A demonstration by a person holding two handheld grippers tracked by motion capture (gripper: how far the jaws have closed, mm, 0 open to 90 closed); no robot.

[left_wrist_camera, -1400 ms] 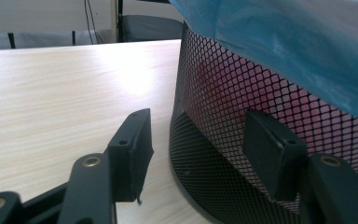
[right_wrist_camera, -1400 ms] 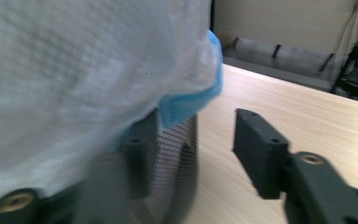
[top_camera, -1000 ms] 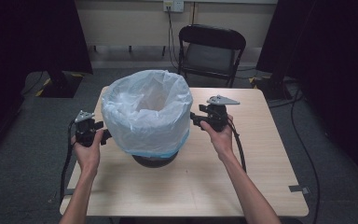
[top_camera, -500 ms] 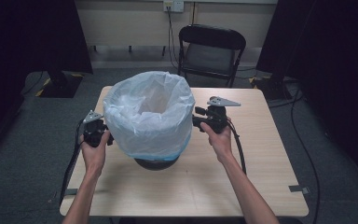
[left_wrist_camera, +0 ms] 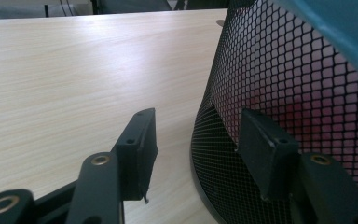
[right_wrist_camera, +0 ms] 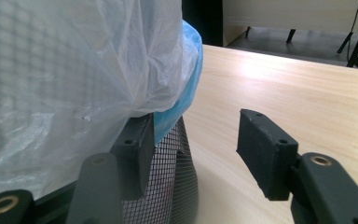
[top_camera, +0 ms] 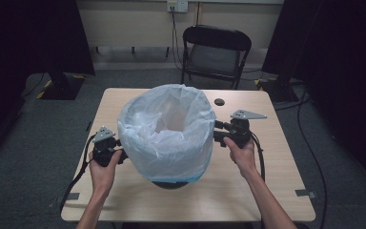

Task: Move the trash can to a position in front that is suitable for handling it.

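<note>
A round black wire-mesh bin (left_wrist_camera: 279, 93), lined with a thin crinkled white plastic bag (top_camera: 169, 129), stands mid-table (top_camera: 248, 191) on pale wood grain between the left gripper (left_wrist_camera: 196, 135) and right gripper (right_wrist_camera: 193, 135), both jaws spread, gripping nothing.

Looks like a lab or recording studio room rather than anyone's home. There's one small light wooden table (top_camera: 248, 191) sitting on grey carpet (top_camera: 343, 157), with black curtains (top_camera: 38, 38) hanging at both sides. A black folding metal chair (top_camera: 215, 52) stands behind it, against a plain beige wall with a white power outlet (top_camera: 177, 5) and cables (top_camera: 314, 157) trailing across the floor.
</note>
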